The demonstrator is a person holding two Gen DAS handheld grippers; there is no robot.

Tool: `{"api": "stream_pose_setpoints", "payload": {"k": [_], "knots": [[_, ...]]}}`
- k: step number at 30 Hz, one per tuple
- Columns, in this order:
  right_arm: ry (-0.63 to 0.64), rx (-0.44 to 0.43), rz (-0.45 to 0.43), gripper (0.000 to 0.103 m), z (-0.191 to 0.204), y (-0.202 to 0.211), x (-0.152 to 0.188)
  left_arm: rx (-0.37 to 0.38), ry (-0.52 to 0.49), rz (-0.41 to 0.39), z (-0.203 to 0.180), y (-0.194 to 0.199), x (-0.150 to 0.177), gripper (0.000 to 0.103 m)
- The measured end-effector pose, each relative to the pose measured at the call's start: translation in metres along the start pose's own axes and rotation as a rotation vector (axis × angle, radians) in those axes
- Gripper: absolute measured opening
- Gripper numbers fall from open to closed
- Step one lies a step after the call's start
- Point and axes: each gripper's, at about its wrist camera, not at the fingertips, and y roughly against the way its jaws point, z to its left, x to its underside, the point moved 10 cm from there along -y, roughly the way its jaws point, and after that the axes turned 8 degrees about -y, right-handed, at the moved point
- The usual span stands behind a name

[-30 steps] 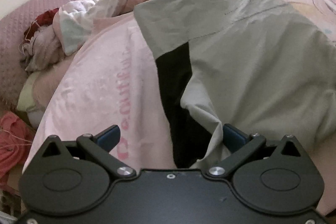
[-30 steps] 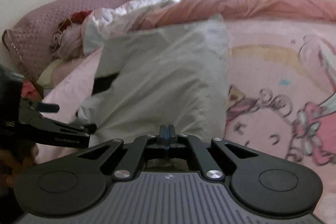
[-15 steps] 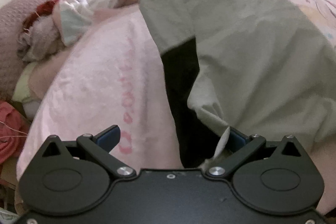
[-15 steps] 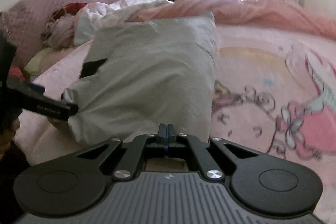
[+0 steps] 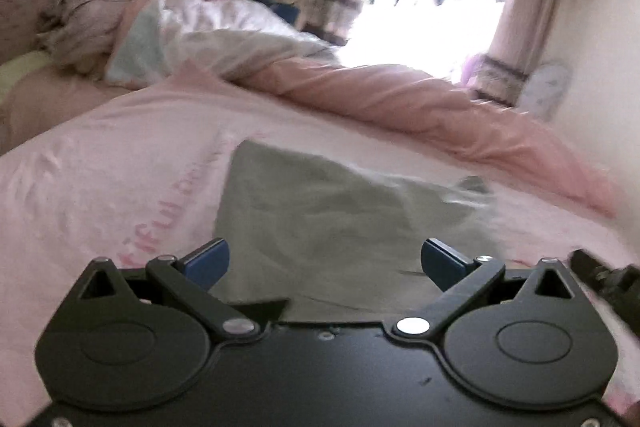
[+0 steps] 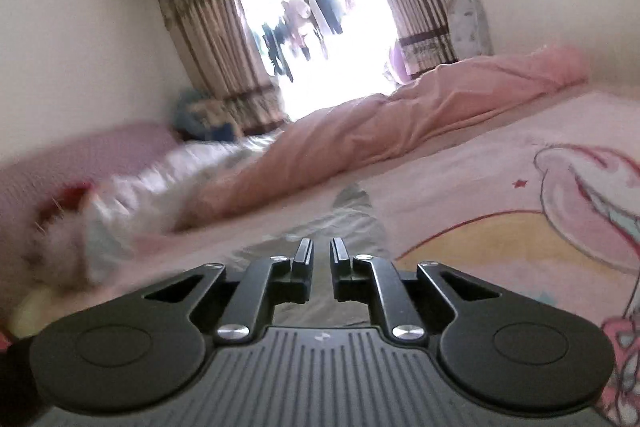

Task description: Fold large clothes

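Leftmost, the left gripper (image 5: 324,259) hangs with its jaws spread wide and empty over the grey garment (image 5: 340,211), which lies flat on the pink bedsheet (image 5: 100,187). Further right, the right gripper (image 6: 321,255) is opening, a narrow gap, nothing pinched, above the garment's far edge.

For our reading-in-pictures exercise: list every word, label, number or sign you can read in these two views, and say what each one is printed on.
"tiful": dark pink letters on the pale pink bedsheet, left wrist view, beside the folded grey-green garment; the word's start is hidden behind the left gripper, and the lettering further along is too blurred to read.
Small pale mark on the ribbed grey body of the right gripper: a logo, too small to read.
No other text is legible.
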Motion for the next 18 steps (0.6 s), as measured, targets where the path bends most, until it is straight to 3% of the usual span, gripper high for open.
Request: {"api": "stream_pose_setpoints", "payload": {"k": [2, 5, 7, 10, 13, 15, 18], "knots": [[0.023, 0.001, 0.046, 0.014, -0.006, -0.015, 0.013, -0.075, -0.058, 0.044, 0.012, -0.016, 0.009, 0.103], [-0.058, -0.029, 0.12, 0.014, -0.027, -0.028, 0.033, -0.196, -0.202, 0.029, 0.038, -0.026, 0.028, 0.103], [-0.131, -0.072, 0.128, 0.014, -0.034, -0.028, 0.036, -0.152, -0.131, 0.033, 0.055, -0.03, 0.041, 0.103], [-0.1, -0.057, 0.123, 0.016, -0.029, -0.025, 0.036, -0.079, -0.04, 0.043, 0.066, -0.03, 0.044, 0.103], [-0.048, -0.063, 0.123, 0.024, -0.017, -0.022, 0.033, -0.1, -0.057, 0.033, 0.062, -0.02, 0.04, 0.103], [-0.032, -0.089, 0.114, 0.024, -0.007, -0.017, 0.024, -0.13, -0.109, 0.021, 0.05, -0.014, 0.03, 0.103], [0.047, -0.086, 0.045, 0.024, 0.009, -0.008, 0.0, -0.134, -0.148, -0.06, 0.029, 0.006, -0.001, 0.103]]}}
